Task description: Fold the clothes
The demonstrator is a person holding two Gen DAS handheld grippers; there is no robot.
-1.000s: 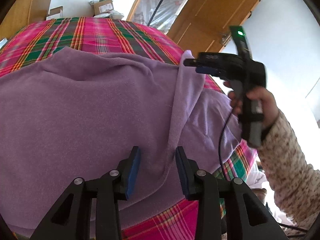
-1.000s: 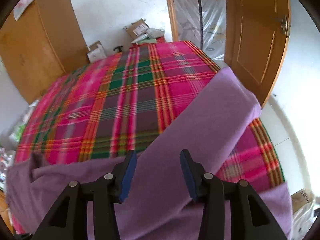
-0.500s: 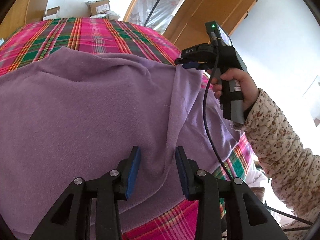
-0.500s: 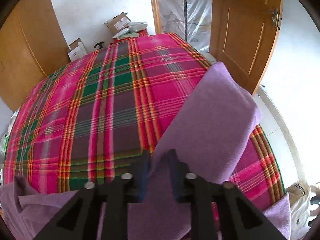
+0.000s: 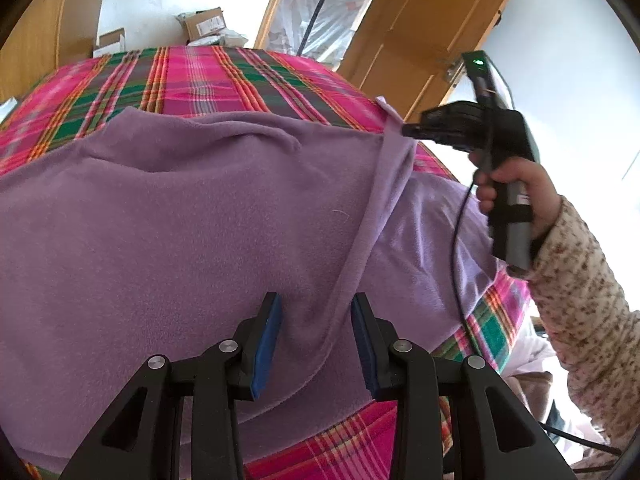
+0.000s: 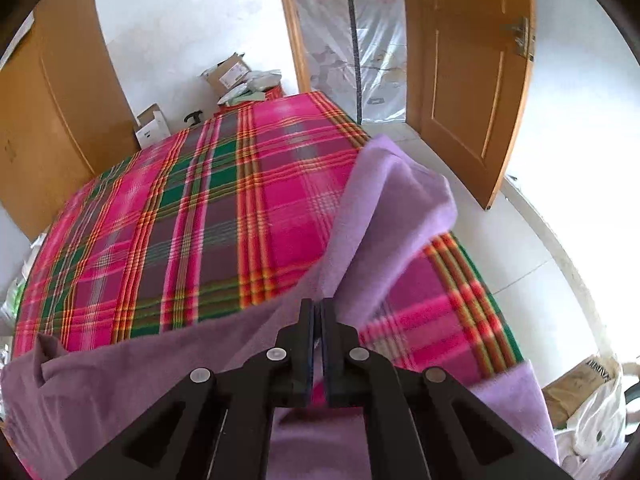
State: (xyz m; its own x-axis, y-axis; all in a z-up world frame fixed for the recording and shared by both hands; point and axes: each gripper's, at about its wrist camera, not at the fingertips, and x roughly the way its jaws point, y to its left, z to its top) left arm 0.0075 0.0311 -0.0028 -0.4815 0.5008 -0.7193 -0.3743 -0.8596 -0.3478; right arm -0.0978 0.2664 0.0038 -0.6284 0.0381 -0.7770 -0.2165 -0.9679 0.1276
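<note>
Right gripper (image 6: 319, 312) I've clamped onto the purple garment's (image 5: 180, 220) edge above the plaid bed (image 6: 180, 220); left gripper (image 5: 316, 320) hangs half-wide over the garment, holding nothing.

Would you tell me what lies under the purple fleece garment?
The purple fleece garment is spread over a pink and green plaid blanket, which shows around its edges. Whatever lies beneath the plaid, or under the garment's middle, is covered.

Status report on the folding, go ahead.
Right gripper just closed, pinching purple garment, lifting its edge. Left gripper open over the cloth, gripping nothing. Plaid blanket beneath; nothing in the way.
</note>
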